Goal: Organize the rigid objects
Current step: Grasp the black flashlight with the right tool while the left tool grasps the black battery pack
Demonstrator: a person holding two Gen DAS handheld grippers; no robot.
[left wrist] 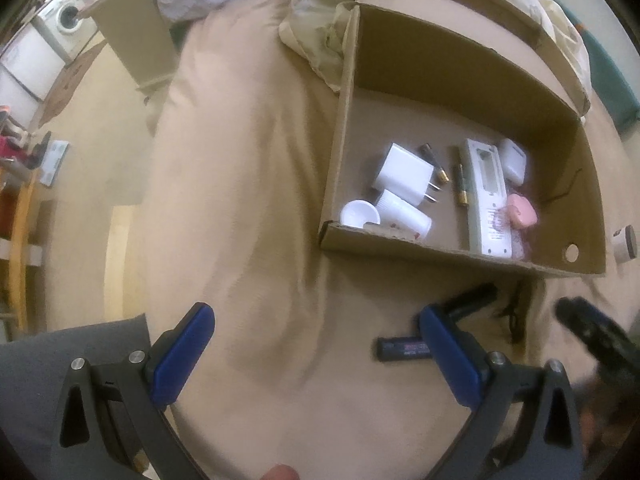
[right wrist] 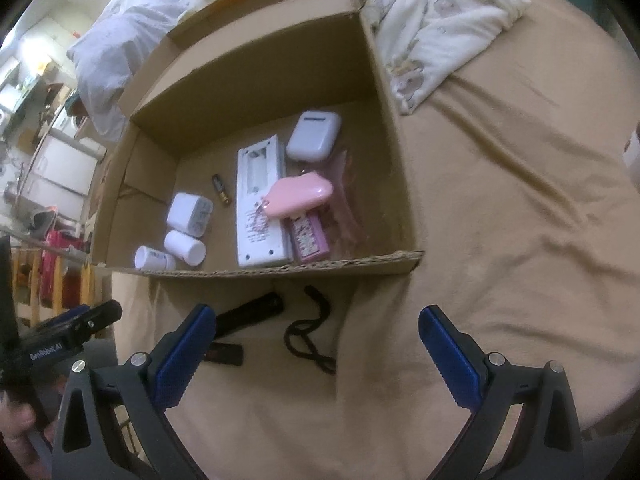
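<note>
A cardboard box (left wrist: 336, 128) (right wrist: 400, 184) sits on a tan bed sheet. Inside lie a white charger (left wrist: 402, 172) (right wrist: 190, 210), a white remote (left wrist: 486, 196) (right wrist: 260, 208), a white earbud case (left wrist: 513, 160) (right wrist: 314, 136), a pink case (left wrist: 520, 210) (right wrist: 300, 196), batteries (left wrist: 462, 184) (right wrist: 221, 190) and white bottles (left wrist: 404, 214) (right wrist: 185, 246). On the sheet before the box lie a black flashlight (left wrist: 472, 300) (right wrist: 250, 312) with a cord (right wrist: 308, 332) and a black battery (left wrist: 400, 349) (right wrist: 224, 354). My left gripper (left wrist: 316, 340) is open and empty. My right gripper (right wrist: 318, 340) is open and empty above the cord.
Crumpled blankets (right wrist: 440, 28) (left wrist: 316, 40) lie behind the box. A small white roll (left wrist: 624, 242) sits right of the box. The left gripper's body (right wrist: 60, 340) shows at the right wrist view's left edge. Furniture and a washing machine (left wrist: 66, 16) stand beyond the bed.
</note>
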